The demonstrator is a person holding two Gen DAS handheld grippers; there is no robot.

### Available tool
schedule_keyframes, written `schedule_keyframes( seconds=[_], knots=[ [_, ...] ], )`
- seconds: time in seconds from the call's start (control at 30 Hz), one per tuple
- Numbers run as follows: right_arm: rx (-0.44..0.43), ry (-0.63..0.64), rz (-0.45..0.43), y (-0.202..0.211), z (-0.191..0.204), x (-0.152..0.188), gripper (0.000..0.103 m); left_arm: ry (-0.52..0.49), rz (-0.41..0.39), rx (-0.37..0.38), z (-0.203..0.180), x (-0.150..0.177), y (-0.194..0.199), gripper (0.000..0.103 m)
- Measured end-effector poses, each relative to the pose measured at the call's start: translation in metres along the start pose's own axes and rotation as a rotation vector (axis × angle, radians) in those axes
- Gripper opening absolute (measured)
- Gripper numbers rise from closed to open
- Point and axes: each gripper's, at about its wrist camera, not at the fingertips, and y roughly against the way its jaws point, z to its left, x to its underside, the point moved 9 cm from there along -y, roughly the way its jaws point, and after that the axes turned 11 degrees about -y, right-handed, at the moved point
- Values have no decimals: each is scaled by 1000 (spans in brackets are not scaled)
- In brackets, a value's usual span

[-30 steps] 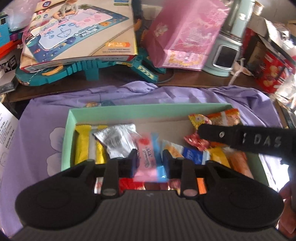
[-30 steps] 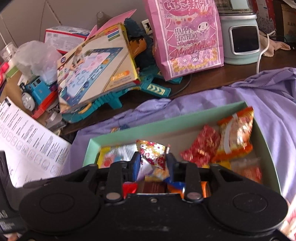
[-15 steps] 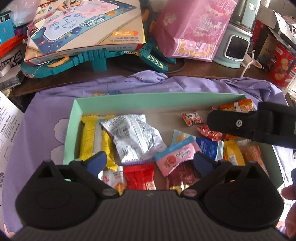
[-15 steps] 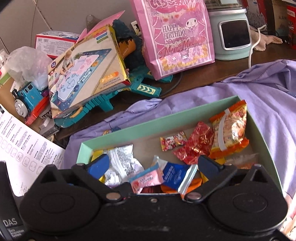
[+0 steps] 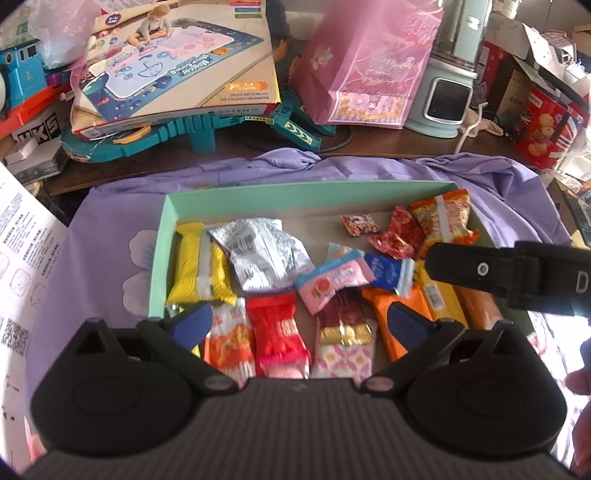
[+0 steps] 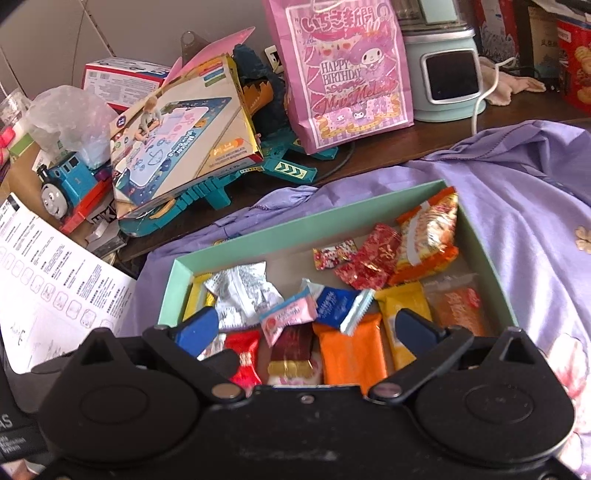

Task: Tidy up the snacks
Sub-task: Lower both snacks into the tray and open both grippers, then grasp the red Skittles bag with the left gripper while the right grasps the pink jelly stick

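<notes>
Cluttered desk; only left wrist view shows, perhaps, fingers.

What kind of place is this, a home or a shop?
Probably a home, likely a child's room: a toy train, a birthday gift bag and a drawing-mat box crowd a wooden table beside the snack box.

A dark wooden surface runs across the back, crowded with clutter. A lilac cloth with a flower print lies rumpled over its near part. Behind it, a pale tiled wall rises at the left. A pink birthday gift bag stands upright beside a mint-green appliance with a dark screen and a white cord. A blue toy train sits at the left, near a tilted drawing-mat box resting on a teal toy track. Daylight falls brightly from the right.
</notes>
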Motion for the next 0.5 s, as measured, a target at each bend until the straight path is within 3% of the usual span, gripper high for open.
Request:
schedule_keyframes(
  seconds=[0.33,0.5],
  knots=[
    [13,23,-39,57,-37,31,103,-43,-20,54,-39,47,50,103],
    [52,55,-85,76,-63,49,103,-77,11,69,-60,84,53,103]
  ],
)
